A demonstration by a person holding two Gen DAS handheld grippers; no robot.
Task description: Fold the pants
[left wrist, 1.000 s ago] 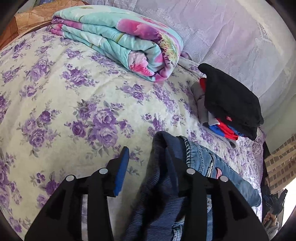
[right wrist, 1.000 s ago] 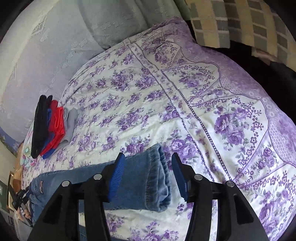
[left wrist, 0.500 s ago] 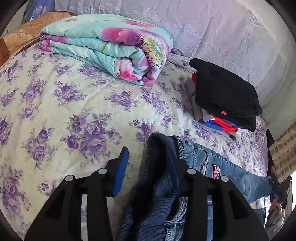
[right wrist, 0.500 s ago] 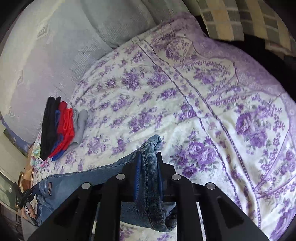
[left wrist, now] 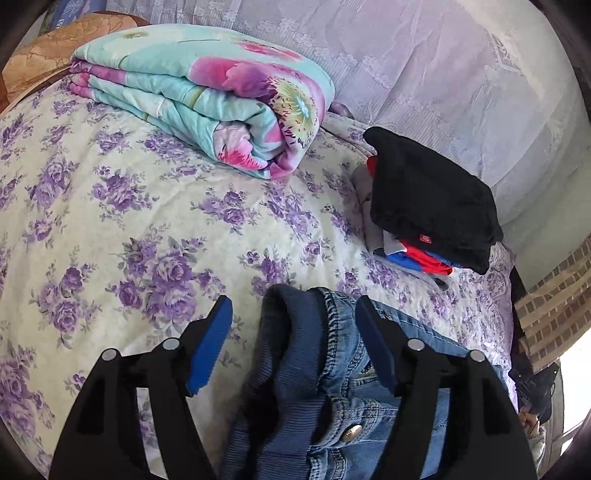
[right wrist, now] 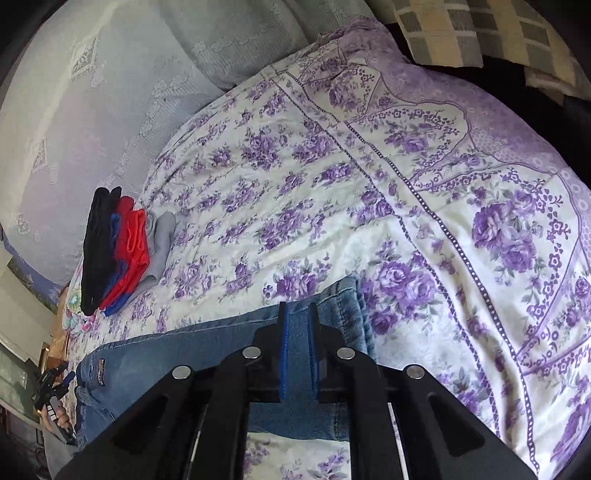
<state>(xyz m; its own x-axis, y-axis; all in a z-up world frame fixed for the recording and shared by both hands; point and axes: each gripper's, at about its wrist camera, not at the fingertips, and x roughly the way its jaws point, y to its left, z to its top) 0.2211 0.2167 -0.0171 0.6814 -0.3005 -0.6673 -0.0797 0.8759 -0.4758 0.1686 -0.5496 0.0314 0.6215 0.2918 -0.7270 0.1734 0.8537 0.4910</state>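
Blue jeans (right wrist: 192,343) lie stretched across a bed with a purple-flowered cover (right wrist: 295,184). In the left wrist view the waistband end (left wrist: 295,350), with a dark ribbed band and a metal button, sits between the fingers of my left gripper (left wrist: 293,328), which is open around it. In the right wrist view my right gripper (right wrist: 297,332) is shut on the hem end of the leg (right wrist: 343,306). The left gripper and the hand that holds it also show far left in the right wrist view (right wrist: 53,387).
A folded stack of clothes, black on top of red, blue and grey (left wrist: 428,206) (right wrist: 114,247), lies near the wall. A rolled teal and pink flowered quilt (left wrist: 207,96) lies at the bed's far left. A checked cushion (right wrist: 480,29) sits beyond the bed.
My right gripper has closed on the jeans' hem end and stays shut on it. My left gripper stays open and has shifted so the waistband sits between its fingers.
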